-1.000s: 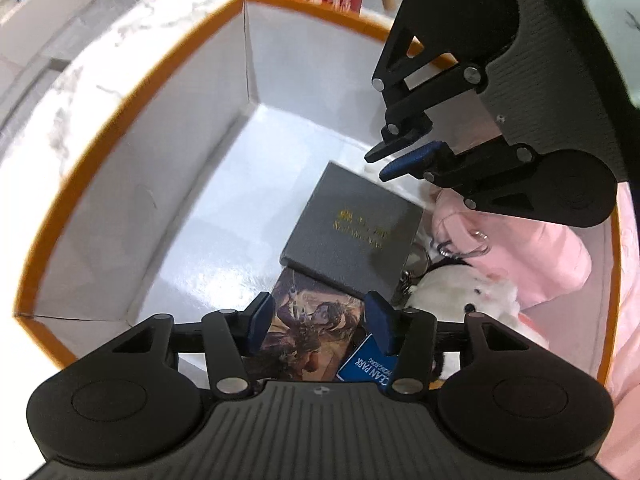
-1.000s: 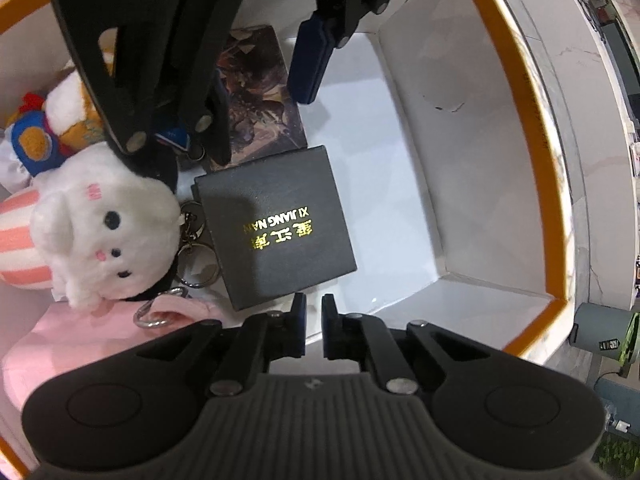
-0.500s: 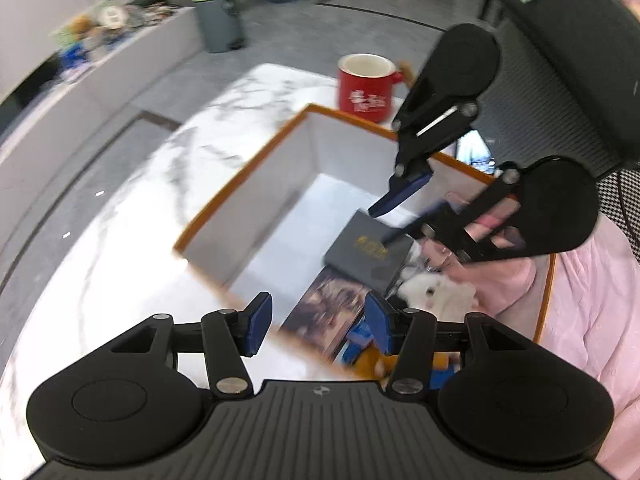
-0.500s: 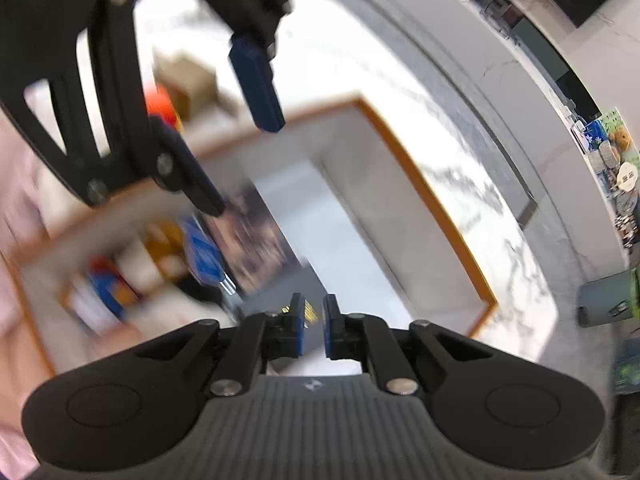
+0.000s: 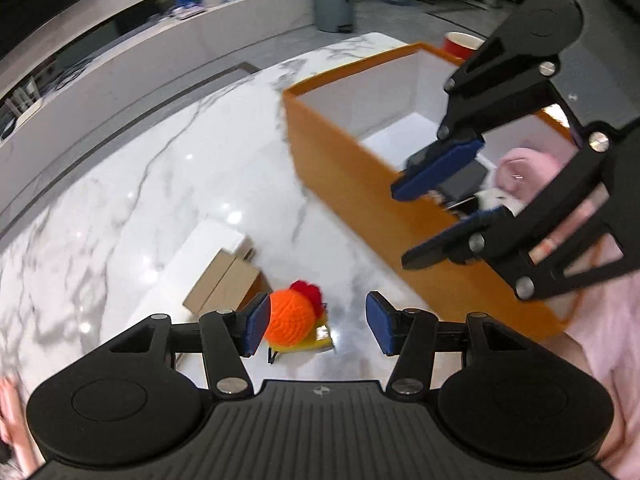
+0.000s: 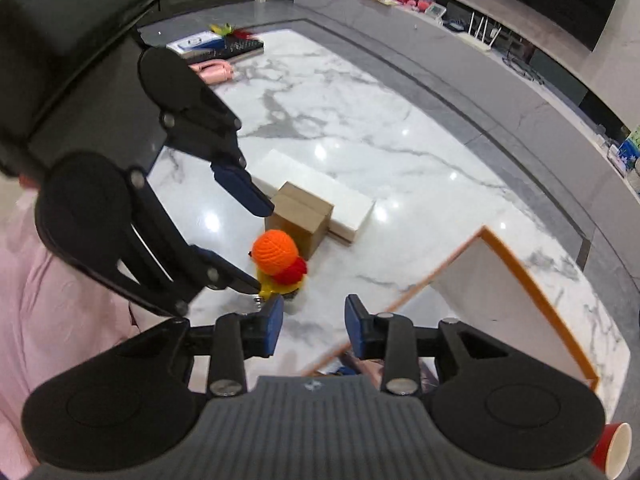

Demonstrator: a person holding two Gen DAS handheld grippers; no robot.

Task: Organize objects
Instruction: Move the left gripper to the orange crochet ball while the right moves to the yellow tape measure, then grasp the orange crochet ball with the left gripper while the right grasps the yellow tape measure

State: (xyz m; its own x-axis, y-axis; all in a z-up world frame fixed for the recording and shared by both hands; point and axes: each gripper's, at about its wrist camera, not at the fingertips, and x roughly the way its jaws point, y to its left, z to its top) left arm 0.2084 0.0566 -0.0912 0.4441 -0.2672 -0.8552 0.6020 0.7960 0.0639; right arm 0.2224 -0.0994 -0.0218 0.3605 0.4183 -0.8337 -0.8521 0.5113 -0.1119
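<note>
An orange crocheted toy with a red tuft and yellow base lies on the marble table, next to a brown cardboard box and a flat white box. My left gripper hovers open above the toy, nothing held. My right gripper hangs over the rim of the orange storage box; its jaws are opening with nothing between them. In the left wrist view the right gripper is at the right. The storage box holds a pink plush and a dark case.
A red cup stands behind the storage box. At the table's far end lie a keyboard and a pink item. A grey bin stands on the floor. A person's pink sleeve is close by.
Both grippers lifted out of the orange storage box and swung over to the table by the orange toy. The right gripper's jaws went from shut to parted.
</note>
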